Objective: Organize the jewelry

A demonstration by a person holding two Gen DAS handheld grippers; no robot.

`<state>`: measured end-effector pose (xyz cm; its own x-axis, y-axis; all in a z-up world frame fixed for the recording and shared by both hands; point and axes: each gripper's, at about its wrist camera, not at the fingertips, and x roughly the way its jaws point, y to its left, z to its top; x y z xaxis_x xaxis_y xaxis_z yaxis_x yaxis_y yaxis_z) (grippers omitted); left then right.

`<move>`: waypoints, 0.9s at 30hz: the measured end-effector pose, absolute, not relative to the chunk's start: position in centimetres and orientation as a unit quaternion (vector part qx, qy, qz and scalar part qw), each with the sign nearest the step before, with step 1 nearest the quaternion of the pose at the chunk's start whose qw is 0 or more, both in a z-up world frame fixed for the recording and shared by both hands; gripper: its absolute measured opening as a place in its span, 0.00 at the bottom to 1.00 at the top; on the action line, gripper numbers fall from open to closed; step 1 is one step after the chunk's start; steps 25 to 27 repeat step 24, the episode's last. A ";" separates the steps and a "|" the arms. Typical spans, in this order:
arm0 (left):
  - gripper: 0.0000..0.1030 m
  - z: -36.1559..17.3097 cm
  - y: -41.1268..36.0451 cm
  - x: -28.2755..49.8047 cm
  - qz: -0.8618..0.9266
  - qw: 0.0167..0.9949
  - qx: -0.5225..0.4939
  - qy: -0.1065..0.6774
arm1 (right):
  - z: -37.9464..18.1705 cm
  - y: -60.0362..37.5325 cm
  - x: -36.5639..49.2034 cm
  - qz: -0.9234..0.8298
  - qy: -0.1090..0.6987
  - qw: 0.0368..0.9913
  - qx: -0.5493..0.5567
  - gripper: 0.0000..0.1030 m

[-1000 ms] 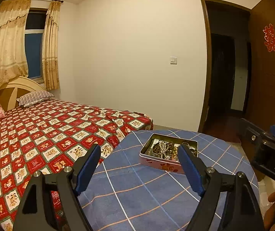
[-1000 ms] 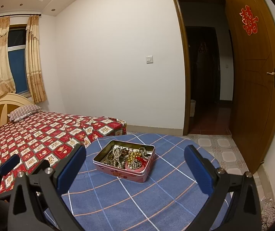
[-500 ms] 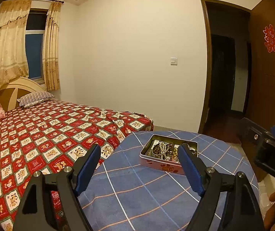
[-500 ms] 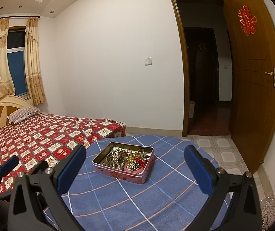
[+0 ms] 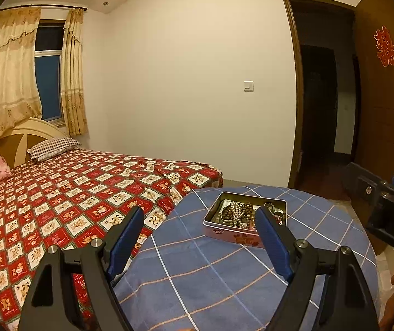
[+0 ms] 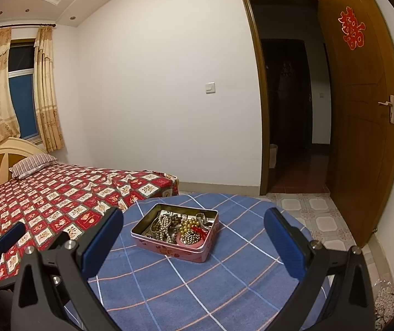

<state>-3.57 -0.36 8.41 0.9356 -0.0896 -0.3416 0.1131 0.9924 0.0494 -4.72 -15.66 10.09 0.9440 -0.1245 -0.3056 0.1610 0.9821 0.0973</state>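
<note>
A pink rectangular tin (image 6: 169, 245) stands open on a round table with a blue checked cloth (image 6: 197, 289). It holds a heap of jewelry (image 6: 180, 227): pearl, brown and gold bead strings. The tin also shows in the left wrist view (image 5: 235, 235), with beads (image 5: 238, 213) inside. My left gripper (image 5: 202, 237) is open and empty, held above the table short of the tin. My right gripper (image 6: 194, 237) is open and empty, a little back from the tin. Each gripper shows at the edge of the other's view.
A bed with a red patterned cover (image 5: 59, 207) lies close to the table's left side. An open wooden door (image 6: 362, 110) and dark doorway stand at the right. Tiled floor (image 6: 318, 220) lies beyond the table.
Both views have tilted slightly, so the tin sits a little lower in each frame. Both grippers stay open and nothing has been touched.
</note>
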 end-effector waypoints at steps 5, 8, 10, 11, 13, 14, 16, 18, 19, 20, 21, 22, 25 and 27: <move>0.80 8.5 -0.4 -3.3 -0.044 0.983 0.035 0.173 | 9.9 -15.7 -4.7 -0.075 0.153 0.983 0.063 1.00; 0.80 8.5 -0.5 -3.4 -0.043 0.983 0.031 0.173 | 9.7 -15.7 -4.8 -0.077 0.155 0.983 0.065 1.00; 0.80 8.5 -0.4 -3.3 -0.049 0.983 0.022 0.177 | 9.6 -15.7 -4.8 -0.077 0.156 0.983 0.066 1.00; 0.80 8.4 -0.4 -3.2 -0.052 0.983 0.020 0.177 | 9.6 -15.7 -4.8 -0.077 0.156 0.983 0.066 1.00; 0.80 8.4 -0.5 -3.2 -0.056 0.982 0.020 0.179 | 9.6 -15.8 -4.8 -0.077 0.156 0.982 0.067 1.00; 0.80 8.3 -0.5 -3.2 -0.059 0.981 0.018 0.183 | 9.5 -15.7 -4.8 -0.076 0.157 0.982 0.067 1.00; 0.80 8.2 -0.5 -3.1 -0.066 0.979 0.013 0.191 | 9.4 -15.6 -4.8 -0.075 0.159 0.982 0.066 1.00; 0.80 8.0 -0.7 -3.1 -0.062 0.979 0.020 0.191 | 9.3 -15.6 -4.8 -0.074 0.161 0.982 0.066 1.00; 0.80 8.0 -0.8 -3.0 -0.059 0.979 0.024 0.192 | 9.3 -15.6 -4.8 -0.075 0.162 0.982 0.066 1.00; 0.80 7.9 -0.9 -3.0 -0.058 0.979 0.024 0.193 | 9.3 -15.6 -4.8 -0.074 0.163 0.982 0.066 1.00; 0.80 7.9 -0.9 -3.0 -0.056 0.979 0.023 0.194 | 9.2 -15.5 -4.8 -0.074 0.164 0.981 0.066 1.00; 0.80 7.9 -0.8 -2.9 -0.053 0.979 0.023 0.196 | 9.2 -15.5 -4.8 -0.075 0.165 0.981 0.065 1.00; 0.80 7.8 -0.9 -2.8 -0.045 0.979 0.027 0.197 | 9.2 -15.6 -4.7 -0.077 0.166 0.981 0.066 1.00; 0.80 7.8 -0.9 -2.8 -0.045 0.979 0.027 0.197 | 9.2 -15.6 -4.7 -0.077 0.166 0.981 0.066 1.00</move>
